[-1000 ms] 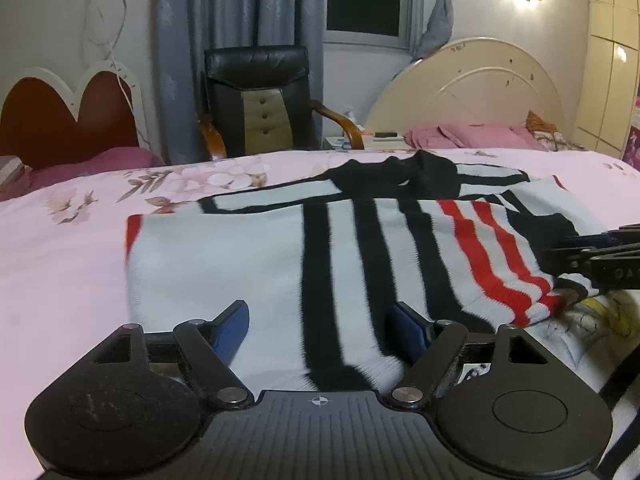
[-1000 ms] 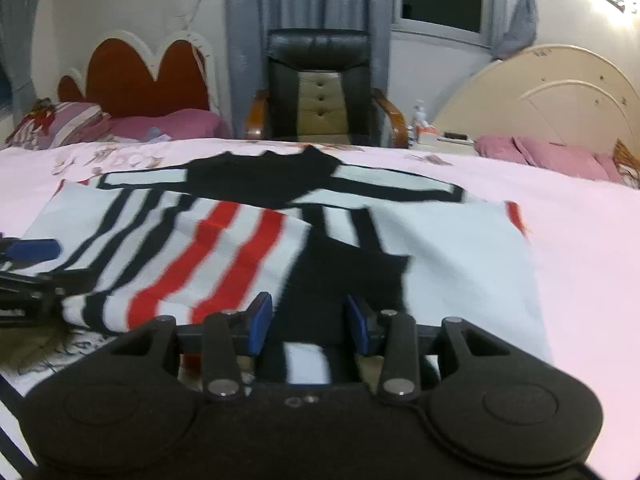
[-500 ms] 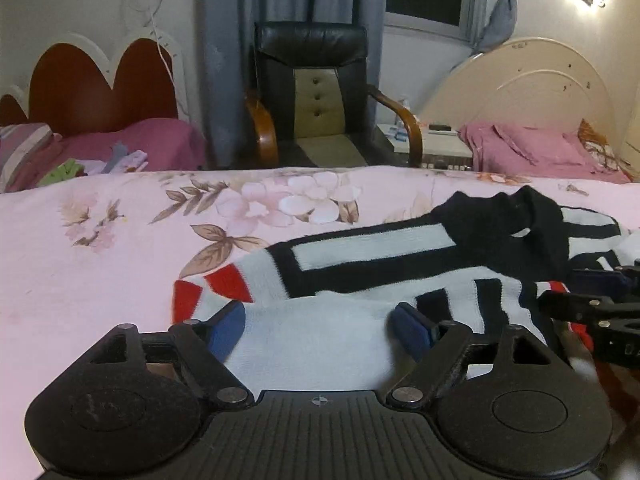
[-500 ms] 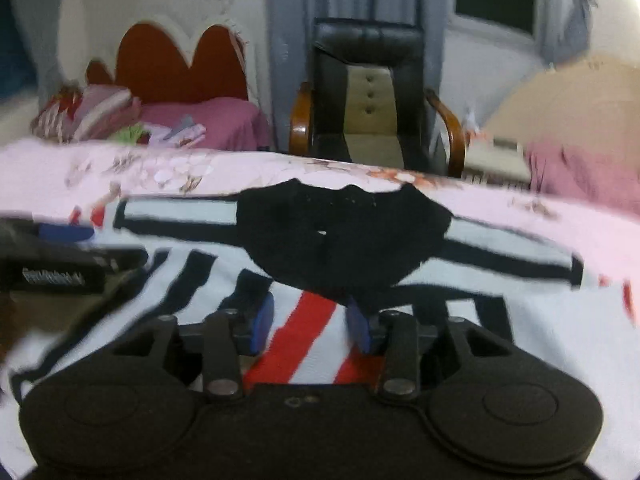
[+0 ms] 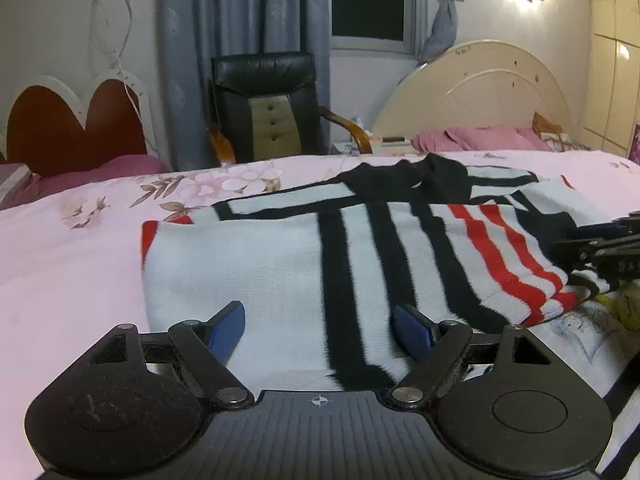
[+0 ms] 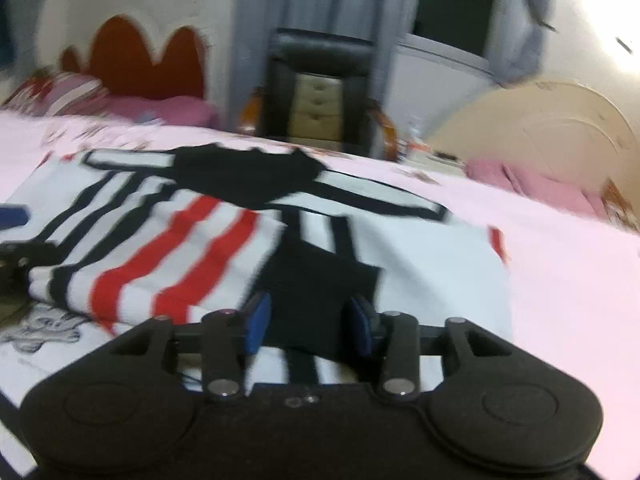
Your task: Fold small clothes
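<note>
A small white knit sweater (image 5: 256, 272) with black and red stripes and a black collar lies on the pink bed, its sleeves folded in over the body. My left gripper (image 5: 318, 330) is open, low over the sweater's near hem, holding nothing. My right gripper (image 6: 308, 322) is open, its blue pads either side of a black patch on the sweater (image 6: 420, 280); the view is blurred. The right gripper also shows at the right edge of the left wrist view (image 5: 600, 246).
A pink floral bedspread (image 5: 72, 264) covers the bed. A white printed cloth (image 5: 592, 328) lies under the sweater's near right side. Behind the bed stand a black armchair (image 5: 264, 108), a red headboard (image 5: 72, 128) and a cream headboard (image 5: 492, 96).
Both grippers swung forward toward the collar half a second ago and have come back to the near hem. The sweater lies as it did one second ago. Both jaws stayed open.
</note>
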Available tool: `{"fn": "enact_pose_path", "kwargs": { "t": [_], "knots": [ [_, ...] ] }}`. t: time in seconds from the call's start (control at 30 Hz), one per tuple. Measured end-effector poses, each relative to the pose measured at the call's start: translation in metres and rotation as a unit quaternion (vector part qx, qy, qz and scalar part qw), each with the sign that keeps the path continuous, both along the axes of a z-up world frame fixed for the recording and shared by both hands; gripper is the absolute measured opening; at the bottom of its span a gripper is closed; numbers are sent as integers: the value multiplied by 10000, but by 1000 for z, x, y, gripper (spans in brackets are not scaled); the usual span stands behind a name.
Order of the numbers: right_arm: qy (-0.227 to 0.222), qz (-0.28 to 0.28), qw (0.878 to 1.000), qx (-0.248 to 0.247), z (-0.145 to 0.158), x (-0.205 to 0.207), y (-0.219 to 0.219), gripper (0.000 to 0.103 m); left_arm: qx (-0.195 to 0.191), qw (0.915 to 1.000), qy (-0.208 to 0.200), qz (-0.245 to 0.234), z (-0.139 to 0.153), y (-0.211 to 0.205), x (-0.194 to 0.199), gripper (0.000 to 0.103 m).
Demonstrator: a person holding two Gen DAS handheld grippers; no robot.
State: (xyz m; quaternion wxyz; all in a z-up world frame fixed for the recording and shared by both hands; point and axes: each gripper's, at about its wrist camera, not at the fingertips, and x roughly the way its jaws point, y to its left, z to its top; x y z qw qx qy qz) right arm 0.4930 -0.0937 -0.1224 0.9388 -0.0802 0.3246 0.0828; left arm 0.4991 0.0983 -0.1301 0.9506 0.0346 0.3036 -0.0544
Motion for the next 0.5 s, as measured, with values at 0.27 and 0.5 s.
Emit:
{"fn": "enact_pose_path", "kwargs": {
  "t": [0.27,0.5],
  "knots": [
    [458,-495,9976,188,9,-8,-16,39,14,9998,170,97,14,12,-12,81],
    [152,-666,9916,1099,43,-51,-49,42,33,9996,237,160,22,18,-67,82]
  ]
}}
